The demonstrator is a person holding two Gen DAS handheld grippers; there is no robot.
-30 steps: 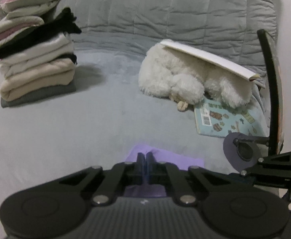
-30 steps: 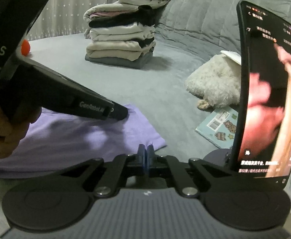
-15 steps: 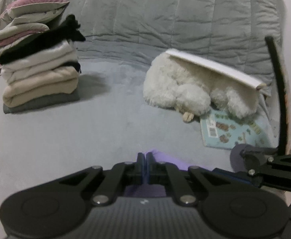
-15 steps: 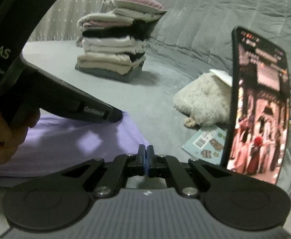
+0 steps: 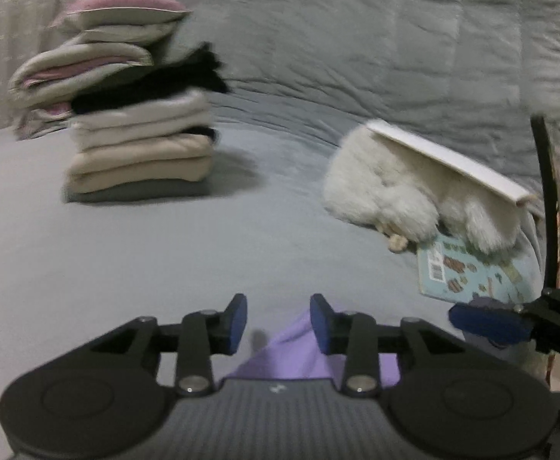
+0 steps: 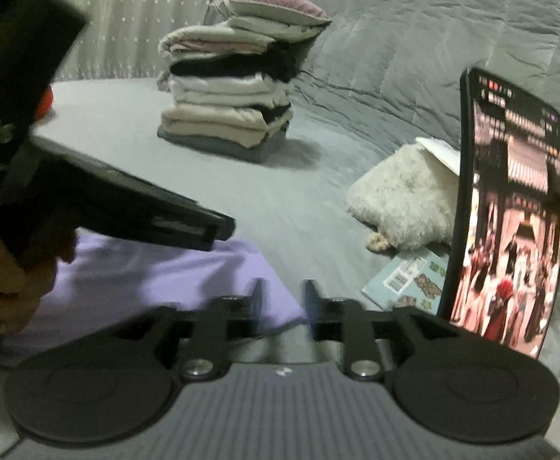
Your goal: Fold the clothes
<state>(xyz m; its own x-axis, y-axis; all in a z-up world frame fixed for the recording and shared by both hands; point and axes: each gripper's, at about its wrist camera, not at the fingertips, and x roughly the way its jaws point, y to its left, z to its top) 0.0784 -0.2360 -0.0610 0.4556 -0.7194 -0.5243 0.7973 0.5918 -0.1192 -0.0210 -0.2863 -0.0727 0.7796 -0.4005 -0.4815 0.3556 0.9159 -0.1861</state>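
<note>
Grey bed [image 5: 134, 260]: purple garment [image 6: 157, 280], folded stack [image 5: 138, 142].

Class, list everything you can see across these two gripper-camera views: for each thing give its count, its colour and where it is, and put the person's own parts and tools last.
Bed cover: one, grey, under everything.
Quilted backrest: one, grey, behind the bed.
Stack of folded clothes: one pile, beige, white, black, grey and pink layers, far left.
Purple garment: one, lilac, spread flat near the grippers.
Plush toy: one, white, right of centre.
White book: one, resting tilted on the plush toy.
Picture book: one, pale blue, flat beside the toy.
Phone: one, black frame, screen lit, upright at right.
Curtain: one, pale patterned, back left.
Left gripper: one, black with blue pads, open over the garment.
Right gripper: one, black, open.
Hand: one, holding the left gripper's handle.
</note>
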